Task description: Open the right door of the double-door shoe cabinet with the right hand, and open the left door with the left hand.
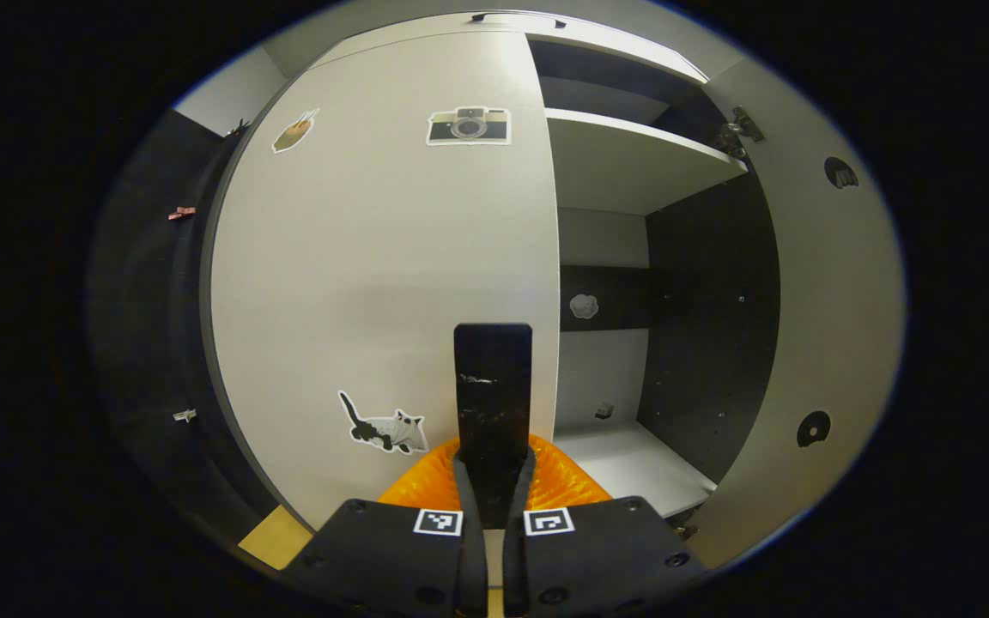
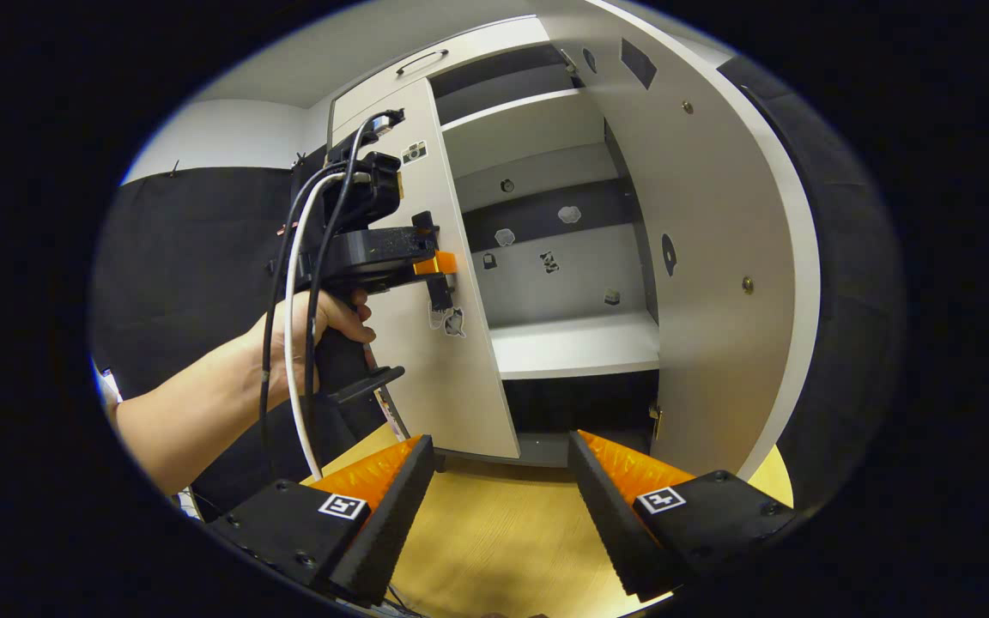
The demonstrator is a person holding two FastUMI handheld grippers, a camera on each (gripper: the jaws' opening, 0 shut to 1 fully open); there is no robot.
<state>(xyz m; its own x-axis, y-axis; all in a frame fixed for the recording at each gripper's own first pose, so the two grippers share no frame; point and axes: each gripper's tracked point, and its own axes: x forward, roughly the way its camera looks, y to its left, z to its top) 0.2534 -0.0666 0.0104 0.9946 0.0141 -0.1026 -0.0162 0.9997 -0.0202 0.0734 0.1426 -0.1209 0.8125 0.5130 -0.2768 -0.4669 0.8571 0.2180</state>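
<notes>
The white left door (image 1: 374, 275) carries camera, cat and hand stickers and stands shut or very nearly so. Its dark upright handle (image 1: 493, 369) rises near the door's right edge, and my left gripper (image 1: 494, 468) is shut on the handle's lower end. The right door (image 1: 812, 326) is swung wide open, showing white shelves (image 1: 632, 154). In the right gripper view a hand holds the left gripper (image 2: 439, 287) against the left door (image 2: 452, 378). My right gripper (image 2: 499, 481) is open and holds nothing, low in front of the cabinet, apart from the open right door (image 2: 718, 257).
A wooden floor (image 2: 494, 532) lies under the right gripper. The person's forearm (image 2: 194, 403) and cables (image 2: 293, 343) cross the left side. Black cloth wall (image 2: 194, 257) stands left of the cabinet. Small stickers dot the cabinet's back panel (image 2: 546, 257).
</notes>
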